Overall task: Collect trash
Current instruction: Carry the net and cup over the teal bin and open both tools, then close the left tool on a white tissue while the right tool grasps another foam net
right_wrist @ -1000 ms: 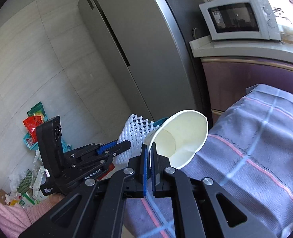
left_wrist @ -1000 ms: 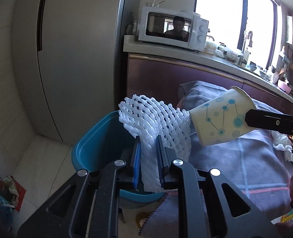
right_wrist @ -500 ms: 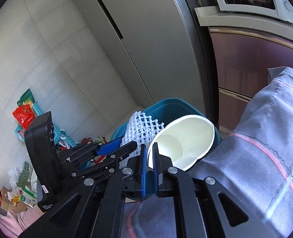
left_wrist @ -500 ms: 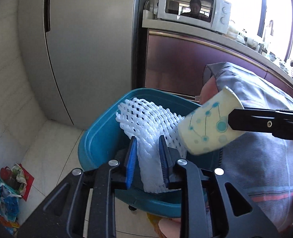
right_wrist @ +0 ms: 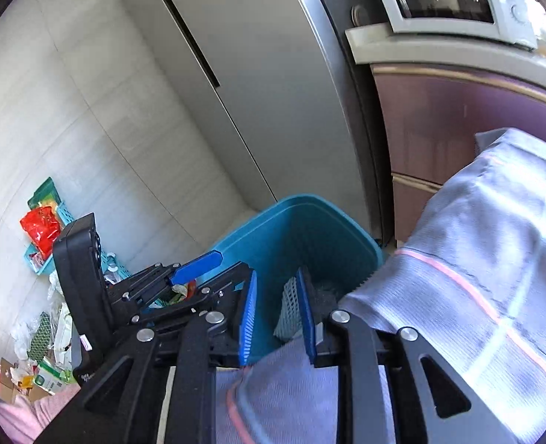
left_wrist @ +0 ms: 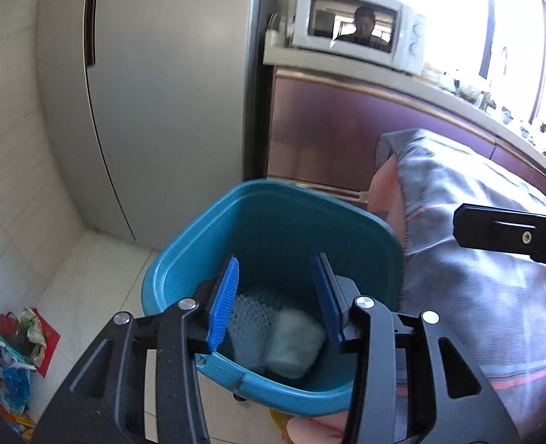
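Note:
A blue plastic trash bin (left_wrist: 273, 229) stands on the floor beside the table. Inside it lie a white foam fruit net (left_wrist: 248, 316) and a paper cup (left_wrist: 295, 344) on its side. My left gripper (left_wrist: 276, 292) hangs over the bin's mouth, its jaws opening with nothing between the blue pads. My right gripper (right_wrist: 276, 310) is just right of it at the table's edge, its jaws opening and holding nothing; the bin (right_wrist: 310, 229) and the net (right_wrist: 289, 309) show beyond its fingers. The left gripper (right_wrist: 213, 270) appears at the left of the right wrist view.
A table under a grey checked cloth (left_wrist: 476, 259) adjoins the bin on the right. A tall grey fridge (left_wrist: 154, 92) and a purple cabinet with a microwave (left_wrist: 358, 40) stand behind. Packets and scraps (right_wrist: 43, 229) litter the tiled floor at left.
Both grippers moved over the bin and opened. The foam net dropped from the left gripper and the paper cup from the right; both now lie inside the bin.

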